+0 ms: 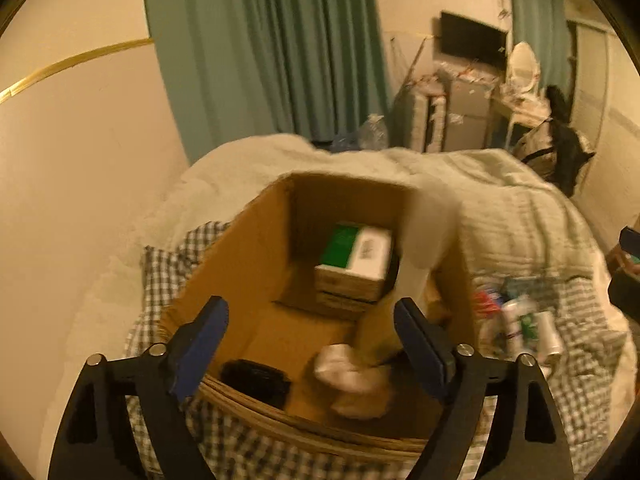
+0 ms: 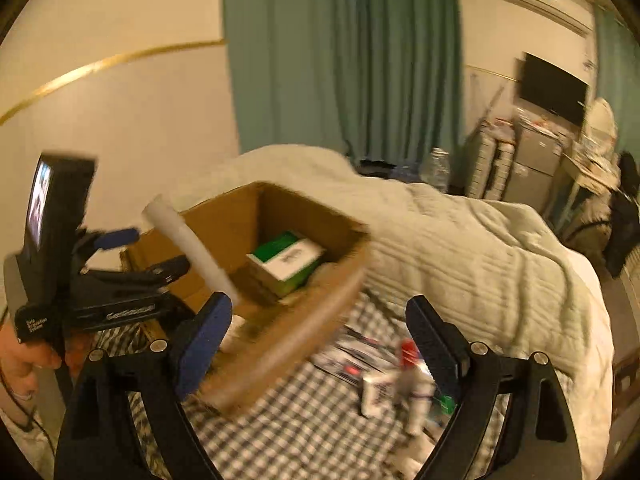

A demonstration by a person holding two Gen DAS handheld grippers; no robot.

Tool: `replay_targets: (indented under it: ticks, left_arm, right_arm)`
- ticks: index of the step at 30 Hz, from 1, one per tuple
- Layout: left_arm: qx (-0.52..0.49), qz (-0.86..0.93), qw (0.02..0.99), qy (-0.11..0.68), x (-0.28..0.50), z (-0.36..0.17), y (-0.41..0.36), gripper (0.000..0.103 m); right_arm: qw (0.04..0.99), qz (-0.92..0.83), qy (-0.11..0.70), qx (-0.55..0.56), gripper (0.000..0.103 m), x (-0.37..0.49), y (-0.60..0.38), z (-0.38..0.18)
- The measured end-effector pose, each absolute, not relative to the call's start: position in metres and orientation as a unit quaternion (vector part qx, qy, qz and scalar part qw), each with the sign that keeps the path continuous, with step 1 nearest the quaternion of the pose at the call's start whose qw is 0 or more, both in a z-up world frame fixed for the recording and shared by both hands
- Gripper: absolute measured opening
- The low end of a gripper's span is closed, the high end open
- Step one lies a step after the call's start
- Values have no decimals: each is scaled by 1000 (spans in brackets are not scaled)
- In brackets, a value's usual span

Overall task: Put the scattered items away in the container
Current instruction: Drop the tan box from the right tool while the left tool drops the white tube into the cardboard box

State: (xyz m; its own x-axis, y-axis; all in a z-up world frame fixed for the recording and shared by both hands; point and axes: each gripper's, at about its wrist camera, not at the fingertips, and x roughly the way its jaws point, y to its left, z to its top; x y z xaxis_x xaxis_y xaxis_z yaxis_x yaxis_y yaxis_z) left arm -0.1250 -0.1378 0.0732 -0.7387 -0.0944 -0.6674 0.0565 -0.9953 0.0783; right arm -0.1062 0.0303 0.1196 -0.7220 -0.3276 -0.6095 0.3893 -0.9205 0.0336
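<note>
An open cardboard box [image 1: 248, 264] stands on a checkered cloth on the bed. Inside lie a green-and-white carton [image 1: 354, 258], a black item [image 1: 256, 380], crumpled white cloth [image 1: 348, 372] and a blurred white tube [image 1: 428, 240] leaning on the right wall. My left gripper [image 1: 312, 344] is open and empty over the box's near edge. My right gripper [image 2: 320, 340] is open and empty above the cloth right of the box [image 2: 340, 280]. Scattered small bottles and packets [image 2: 400, 388] lie under it; they also show in the left wrist view [image 1: 520, 324]. The left gripper [image 2: 132, 252] shows at the box's left.
A pale quilt [image 2: 460, 240] covers the bed behind the box. A cream wall [image 1: 80, 160] is on the left, green curtains [image 1: 272, 48] behind. Cluttered furniture and a TV [image 1: 472, 40] stand at the far right.
</note>
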Motion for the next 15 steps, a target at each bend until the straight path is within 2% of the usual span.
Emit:
replay_targets:
  ticks: [5, 11, 15]
  left_arm:
    - [322, -946, 26, -29, -106, 100, -105, 103]
    - [301, -953, -15, -33, -86, 112, -46, 103]
    - [299, -951, -50, -53, -82, 95, 6, 103]
  right_arm:
    - [151, -940, 37, 305, 91, -83, 95, 138]
    - [123, -946, 37, 299, 93, -56, 149, 130]
    - [105, -944, 33, 311, 93, -48, 175, 103]
